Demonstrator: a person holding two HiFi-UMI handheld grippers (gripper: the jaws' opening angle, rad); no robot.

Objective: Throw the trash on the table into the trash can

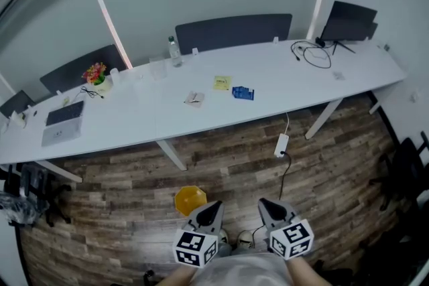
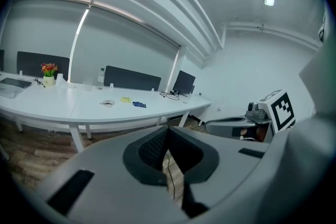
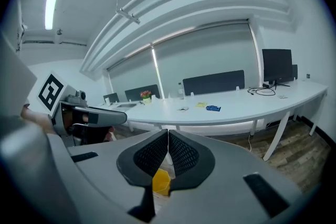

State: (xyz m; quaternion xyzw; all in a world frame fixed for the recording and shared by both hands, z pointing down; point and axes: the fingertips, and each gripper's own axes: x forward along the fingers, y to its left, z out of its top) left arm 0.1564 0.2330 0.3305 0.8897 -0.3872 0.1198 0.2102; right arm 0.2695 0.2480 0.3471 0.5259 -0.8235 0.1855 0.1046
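White table (image 1: 268, 77) w/ blue wrapper (image 1: 242, 92) at 4 o'clock of yellow note (image 1: 222, 82); red-pink flowers (image 1: 94, 72) twd its 9 o'clock end. Yellow trash can (image 1: 190, 199) on brown wood-plank floor (image 1: 120, 197). Grey left gripper (image 1: 213, 206) & right gripper (image 1: 267, 205), each w/ blk-wht square-marker cube.

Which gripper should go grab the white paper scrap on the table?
Probably the left gripper: the white paper scrap lies on its side, and the yellow trash can sits beside that gripper.
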